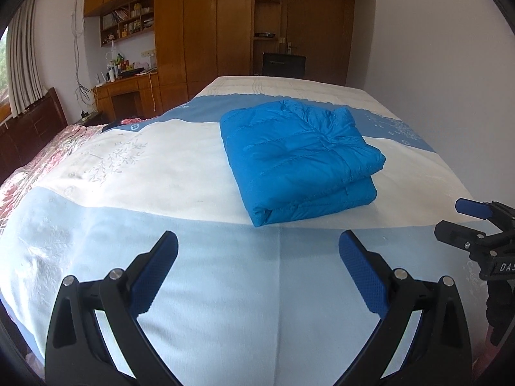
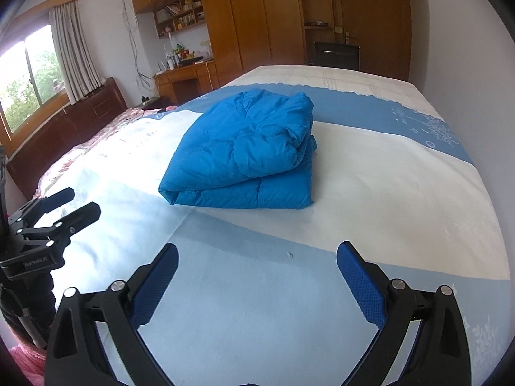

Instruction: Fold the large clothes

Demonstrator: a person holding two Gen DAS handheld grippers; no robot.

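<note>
Left gripper point(image 1: 258, 251) held low over the bed point(image 1: 193, 289), jaws spread wide and empty, right gripper point(image 2: 257, 262) likewise spread and empty, one folded blue jacket point(image 1: 297, 157) laid ahead on the bedspread, apart from both.

The blue jacket point(image 1: 299, 157) is showing as quilted, puffy cloth with stitched seams and a slight satin sheen. The bed sheet point(image 1: 206, 289) under it is looking like soft matt cloth, smooth, printed in pale blue and white bands. The left tool point(image 1: 257, 270) is showing matt black plastic arms, shiny metal pins at the joints and blue fingers point(image 1: 154, 276) with a rough, dimpled rubbery face; the right tool point(image 2: 257, 276) is showing the same finish. The wardrobe point(image 2: 251, 16) is gleaming as glossy varnished wood. The headboard point(image 2: 64, 128) is looking like darker polished wood. The curtain point(image 2: 74, 51) is hanging as pale pleated cloth.
</note>
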